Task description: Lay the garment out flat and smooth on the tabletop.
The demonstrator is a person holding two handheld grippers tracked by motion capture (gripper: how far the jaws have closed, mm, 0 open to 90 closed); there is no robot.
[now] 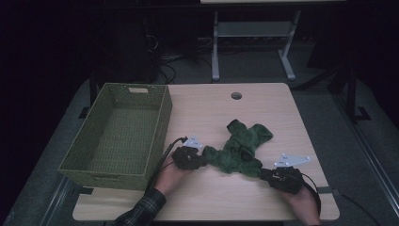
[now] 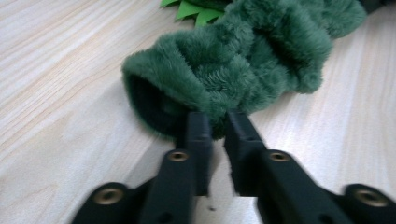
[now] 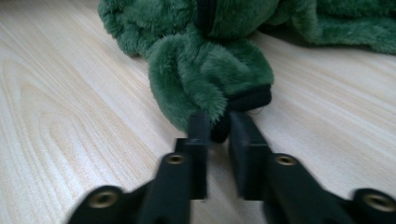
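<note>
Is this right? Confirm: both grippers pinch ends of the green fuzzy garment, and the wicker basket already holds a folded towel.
Not quite. The high view shows the wicker basket holding nothing. The left gripper and right gripper do pinch ends of the green fuzzy garment.

We see a plush, furry green garment [image 1: 241, 147] on a smooth, matt wood-grain table [image 1: 202, 108], beside a coarse woven basket [image 1: 117, 162].

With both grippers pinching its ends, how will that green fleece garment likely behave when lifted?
The green fleece garment lies crumpled and bunched, so it will probably sag limply between the left gripper and the right gripper. Its plush pile looks grippy, unlikely to slip. It seems light for its bulk.
</note>
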